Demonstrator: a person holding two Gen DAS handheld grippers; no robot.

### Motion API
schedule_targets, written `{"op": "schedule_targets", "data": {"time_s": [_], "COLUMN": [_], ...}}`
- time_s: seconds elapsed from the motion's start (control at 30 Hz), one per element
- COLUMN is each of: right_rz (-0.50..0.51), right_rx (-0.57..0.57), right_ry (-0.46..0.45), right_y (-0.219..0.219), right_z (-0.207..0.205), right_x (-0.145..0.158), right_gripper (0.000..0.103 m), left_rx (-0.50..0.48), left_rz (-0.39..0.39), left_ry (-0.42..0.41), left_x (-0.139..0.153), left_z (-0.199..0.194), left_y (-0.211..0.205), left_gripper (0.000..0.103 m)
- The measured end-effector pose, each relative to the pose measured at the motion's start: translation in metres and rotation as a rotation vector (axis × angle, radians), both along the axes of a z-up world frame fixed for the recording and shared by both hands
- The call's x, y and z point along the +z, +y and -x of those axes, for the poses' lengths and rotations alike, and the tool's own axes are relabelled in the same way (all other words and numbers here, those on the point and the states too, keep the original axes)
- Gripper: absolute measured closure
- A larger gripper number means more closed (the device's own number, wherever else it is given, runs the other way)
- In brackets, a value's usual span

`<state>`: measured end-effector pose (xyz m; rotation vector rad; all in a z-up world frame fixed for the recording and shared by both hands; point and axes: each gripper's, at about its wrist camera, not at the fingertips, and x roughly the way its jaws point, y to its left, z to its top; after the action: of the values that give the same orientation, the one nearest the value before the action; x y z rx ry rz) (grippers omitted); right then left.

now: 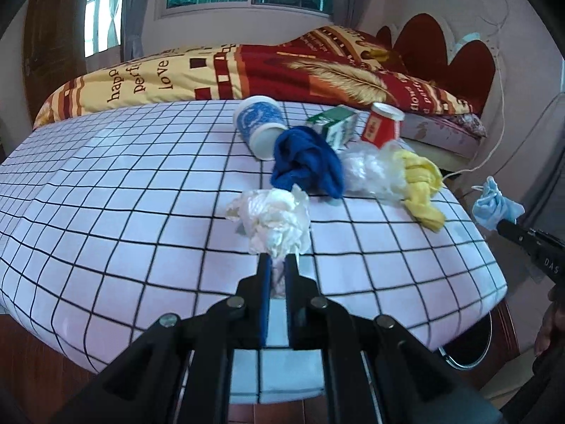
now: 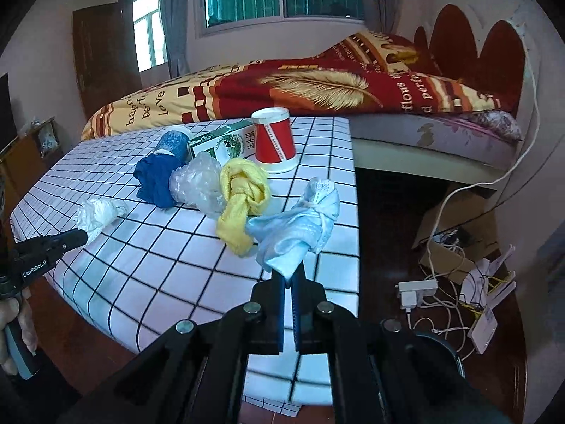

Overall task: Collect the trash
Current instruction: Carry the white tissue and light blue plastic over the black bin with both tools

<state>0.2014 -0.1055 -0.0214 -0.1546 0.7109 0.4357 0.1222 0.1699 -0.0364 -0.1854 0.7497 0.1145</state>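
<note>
You've got two pieces in hand, so the job looks barely started, imo. Your left hand-held gripper [image 1: 278,259] is clamped on the white crumpled tissue [image 1: 273,221], which sits just above the bench [image 1: 106,212] near the front edge. Your right hand-held gripper [image 2: 292,275] is pinched tight on the blue face mask [image 2: 300,229], lifted off the right end of the bench, past its edge in the left wrist view. Left on the cloth, far side: a blue paper cup [image 1: 259,125] on its side, a green-white carton [image 1: 335,125] and a red paper cup [image 1: 383,125], which stands upside down in the right wrist view. Nearer, bunched close together: a dark blue rag [image 1: 307,164], a clear plastic wad [image 1: 374,173] and a knotted yellow cloth [image 1: 423,187]. That's six things vs. two picked up, and nothing dropped off yet as far as I can see. Re the views: the left wrist cam shows a round dark rim [image 1: 473,346] under the bench's near right corner, prob. a bin, but I can't tell for sure. The right wrist cam doesn't show that clearly; instead it gives you the floor to the right w/ a cardboard box [image 2: 452,226], white cables [image 2: 438,318] and a power strip [image 2: 416,291], plus your other hand [image 2: 16,332] on the left handle.
</note>
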Motion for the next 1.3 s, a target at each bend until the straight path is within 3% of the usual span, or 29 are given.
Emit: {"op": "schedule_targets", "data": {"time_s": [0.83,1.3], "right_rz": [0.01,0.008], "right_rx": [-0.16,-0.261], "right_ry": [0.027,0.08], "right_y": [-0.113,-0.178], "right_z": [0.055,0.076], "right_x": [-0.012,-0.033], "right_gripper": [0.099,0.099], "left_rx": [-0.22,-0.408], "left_rz": [0.02,0.019], "left_ry": [-0.013,-0.009], "left_x": [0.006,0.009], "left_z": [0.005,0.0], "left_y": [-0.118,-0.213], "left_gripper": [0.095,0.095]}}
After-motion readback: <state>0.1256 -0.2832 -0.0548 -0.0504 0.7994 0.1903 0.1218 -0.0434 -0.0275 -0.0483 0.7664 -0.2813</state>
